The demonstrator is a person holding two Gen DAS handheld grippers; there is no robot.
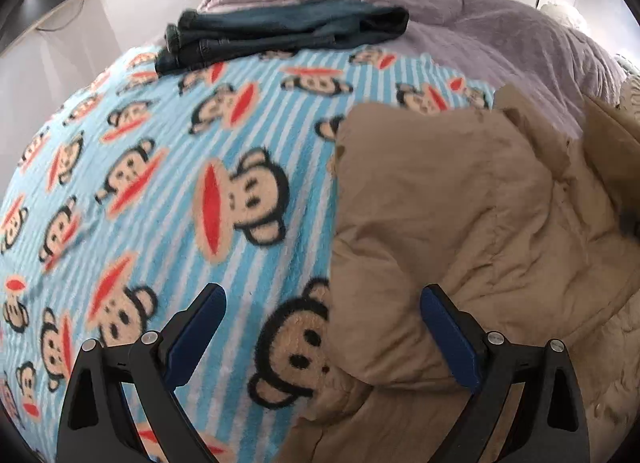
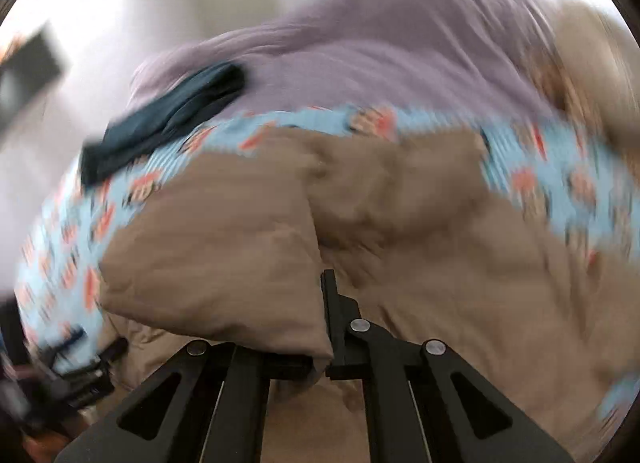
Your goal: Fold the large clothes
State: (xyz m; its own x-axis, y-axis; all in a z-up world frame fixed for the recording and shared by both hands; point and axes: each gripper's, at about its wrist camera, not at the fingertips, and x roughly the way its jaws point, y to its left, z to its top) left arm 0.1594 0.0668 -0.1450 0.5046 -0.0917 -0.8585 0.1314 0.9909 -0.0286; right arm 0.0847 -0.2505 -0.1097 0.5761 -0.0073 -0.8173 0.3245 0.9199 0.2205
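Left fingers (image 1: 322,319) spread wide, empty; right fingers (image 2: 326,319) pinch tan coat (image 2: 224,231) fold. No legible writing.

One tan coat (image 1: 460,223), seemingly one jeans (image 1: 280,29).

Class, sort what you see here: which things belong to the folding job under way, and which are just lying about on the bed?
Part of the job:
- tan padded coat
- right claw, shut on a fold of the coat
- left claw, open beside the coat's edge

Just lying about:
- folded dark jeans
- monkey-print blanket
- purple bedcover
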